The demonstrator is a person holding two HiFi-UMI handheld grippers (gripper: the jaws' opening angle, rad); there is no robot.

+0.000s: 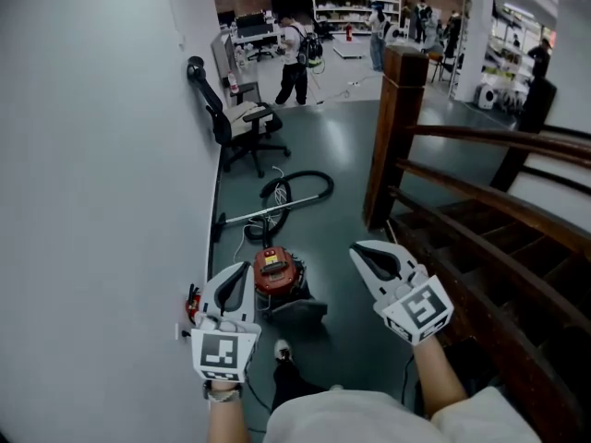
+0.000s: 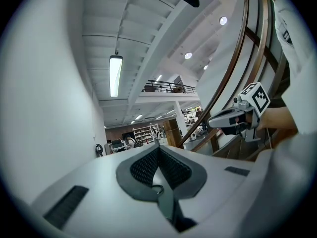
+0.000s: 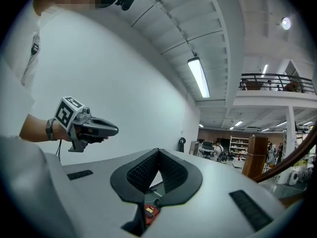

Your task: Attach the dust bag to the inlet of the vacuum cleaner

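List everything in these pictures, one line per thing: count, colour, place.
vacuum cleaner: one, red, on the floor between the two grippers
hose: one, black, looped on the floor beyond the vacuum cleaner
wand: one, silver, lying by the hose
office chair: one, black, against the wall at left
stair post: one, brown wood, right of the hose
handrails: several, brown wood, along the stairs at right
shelving: white, at the far end of the room
people: several, far in the background
left gripper: one, white, jaws shut, empty
right gripper: one, white, jaws shut, empty
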